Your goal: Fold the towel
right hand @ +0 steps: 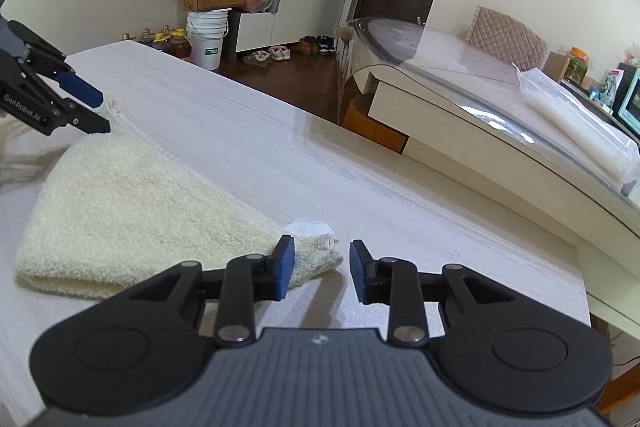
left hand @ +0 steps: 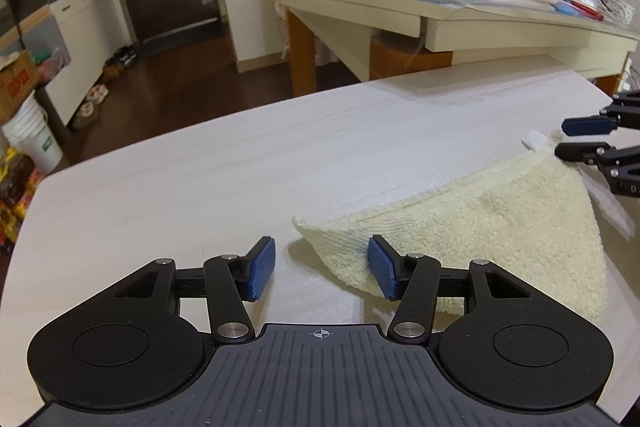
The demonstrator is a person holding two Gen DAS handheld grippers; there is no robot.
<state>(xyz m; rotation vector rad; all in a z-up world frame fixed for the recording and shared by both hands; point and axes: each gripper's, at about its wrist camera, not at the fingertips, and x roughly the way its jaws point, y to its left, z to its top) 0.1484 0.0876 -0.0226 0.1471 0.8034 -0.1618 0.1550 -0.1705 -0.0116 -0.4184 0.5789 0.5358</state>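
- Cream terry towel [left hand: 480,227] lies on the white table [left hand: 200,167], already doubled over at least once – rounded fold edge shows on the near side in the right wrist view, layers stacked.
- Shape looks roughly triangular/tapered in both views, but fisheye distortion makes it hard to tell whether it's a neat rectangle.
- Left gripper [left hand: 322,267]: jaws spread wide, nothing between them. One towel corner sits just ahead, its right pad [left hand: 382,273] over or touching the cloth – can't tell which.
- Right gripper [right hand: 322,269]: jaws also spread, not pinching. Towel's other far corner, w/ small white tag [right hand: 308,229], sits right at its left pad [right hand: 285,267].
- So each gripper is at one end of the same long edge, both let go or not yet closed.
- My read: first fold done, prob. midway. Left to do, I'd guess: pinch both corners and fold once more, then flatten.
- Edges aren't perfectly aligned near the tag corner – may need tidying.
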